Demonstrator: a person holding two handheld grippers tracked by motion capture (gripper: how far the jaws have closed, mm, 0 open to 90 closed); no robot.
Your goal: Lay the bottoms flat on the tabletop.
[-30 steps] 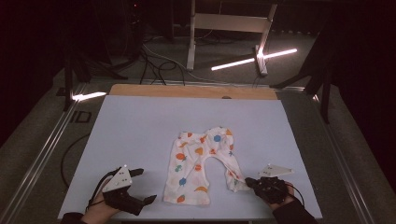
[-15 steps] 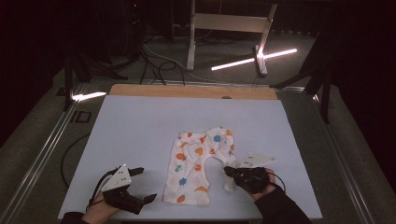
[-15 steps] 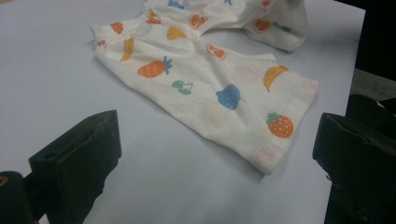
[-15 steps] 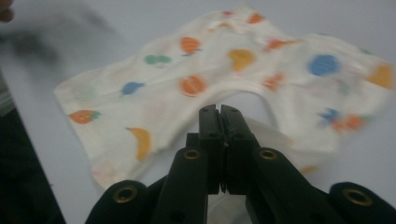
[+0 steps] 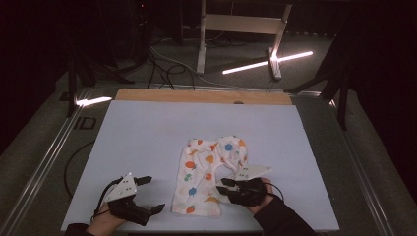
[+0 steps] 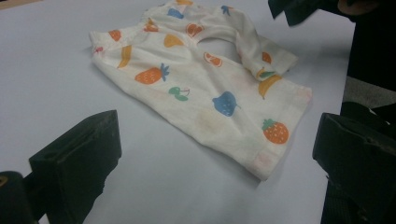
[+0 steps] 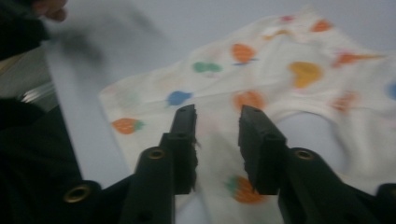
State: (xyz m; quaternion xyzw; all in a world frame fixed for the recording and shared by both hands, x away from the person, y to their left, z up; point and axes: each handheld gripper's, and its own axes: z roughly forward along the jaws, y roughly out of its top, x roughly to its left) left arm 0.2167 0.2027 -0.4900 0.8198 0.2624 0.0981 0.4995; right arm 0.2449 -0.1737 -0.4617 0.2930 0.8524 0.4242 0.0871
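- Near the table's (image 5: pixel 147 128) front edge, the right gripper (image 5: pixel 222 185) had carried one trouser leg inward over the fruit-print trousers (image 5: pixel 204 172).
- Its jaws had just been opening, nothing between them; fold laid.
- Left gripper (image 5: pixel 150 194) gaped wide, empty.

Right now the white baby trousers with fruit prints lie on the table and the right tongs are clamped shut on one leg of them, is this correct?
Not quite. The white baby trousers do lie on the table, but the right tongs are not clamped on a leg. They have just been opening, and the right gripper view shows a gap between the jaws, nothing pinched, above the cloth.
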